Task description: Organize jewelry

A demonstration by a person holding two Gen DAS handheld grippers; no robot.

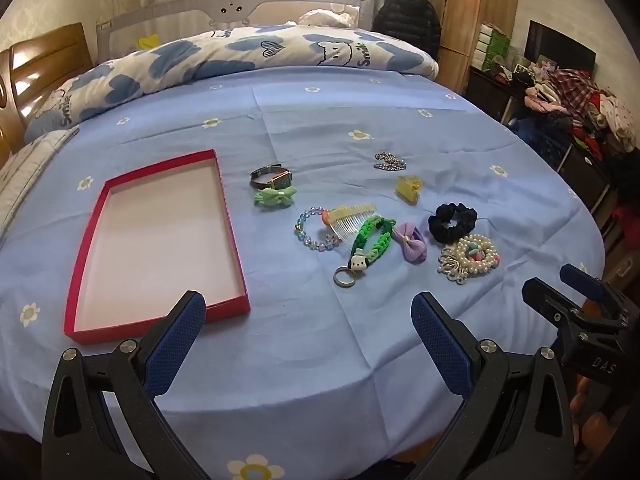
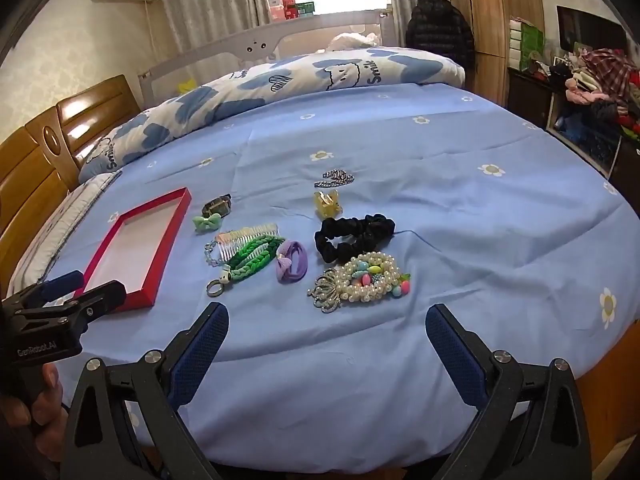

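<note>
Jaws of left gripper (image 1: pixel 308 336) and right gripper (image 2: pixel 326 344) spread wide, empty, over bare sheet (image 1: pixel 320 360); red tray (image 1: pixel 160 240) left of jewelry.

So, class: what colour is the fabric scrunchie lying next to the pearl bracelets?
Black fabric scrunchie; clearest in the right wrist view, touching the pearl bracelets.

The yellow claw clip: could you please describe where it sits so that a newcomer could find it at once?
Start at the red tray on the blue bedsheet and move right, past the watch, into the scattered accessories. The yellow claw clip lies just nearer than the silver chain and beyond the black scrunchie. It is the only translucent amber-yellow piece with toothed jaws.
</note>
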